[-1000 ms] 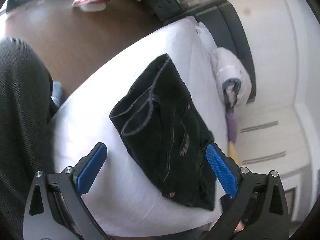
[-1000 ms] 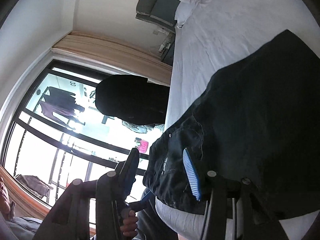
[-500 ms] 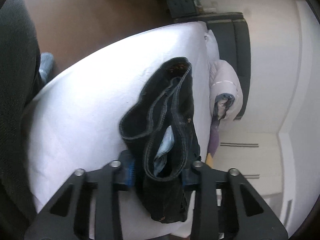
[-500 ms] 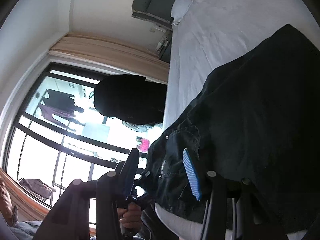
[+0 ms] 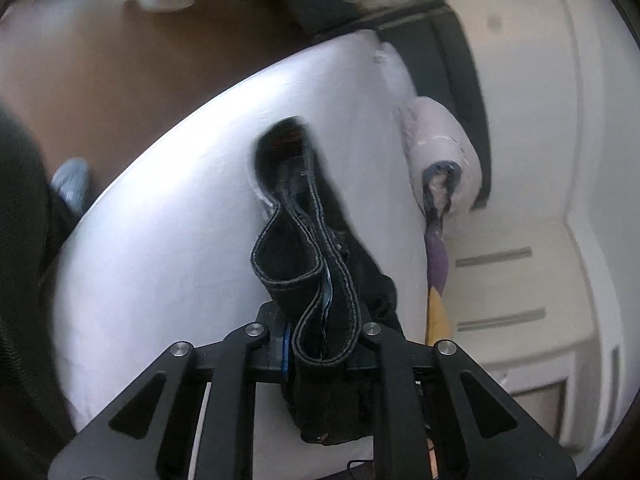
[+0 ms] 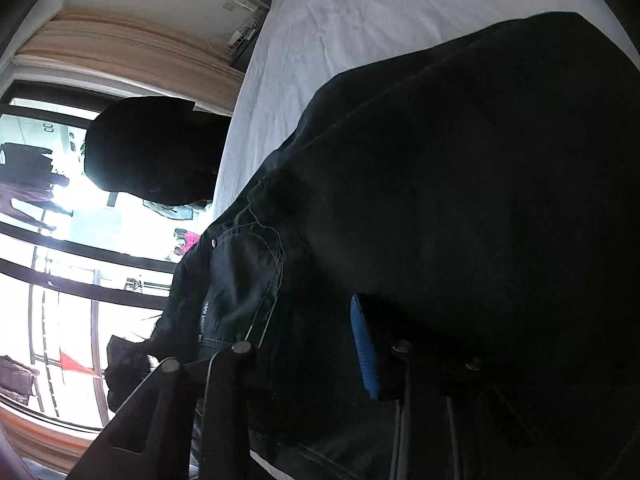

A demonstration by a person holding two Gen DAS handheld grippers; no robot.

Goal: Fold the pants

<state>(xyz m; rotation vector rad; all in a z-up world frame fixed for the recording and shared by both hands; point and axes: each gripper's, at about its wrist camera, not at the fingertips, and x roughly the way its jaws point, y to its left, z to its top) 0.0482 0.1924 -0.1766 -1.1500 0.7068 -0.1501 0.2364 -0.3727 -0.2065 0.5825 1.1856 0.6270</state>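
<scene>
pants (image 5: 320, 280) between bed (image 5: 168, 240) and pillow (image 5: 440, 148)

Dark pants (image 6: 460, 184) over white bed (image 6: 360, 12); right claw (image 6: 308, 344) fingers straddle waistband fabric.

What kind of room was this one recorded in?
Most likely a bedroom. The black pants lie on a bed with a white sheet and a dark headboard, a rolled quilt sits near the pillow end, and a big window shows clothes hanging outside.
</scene>
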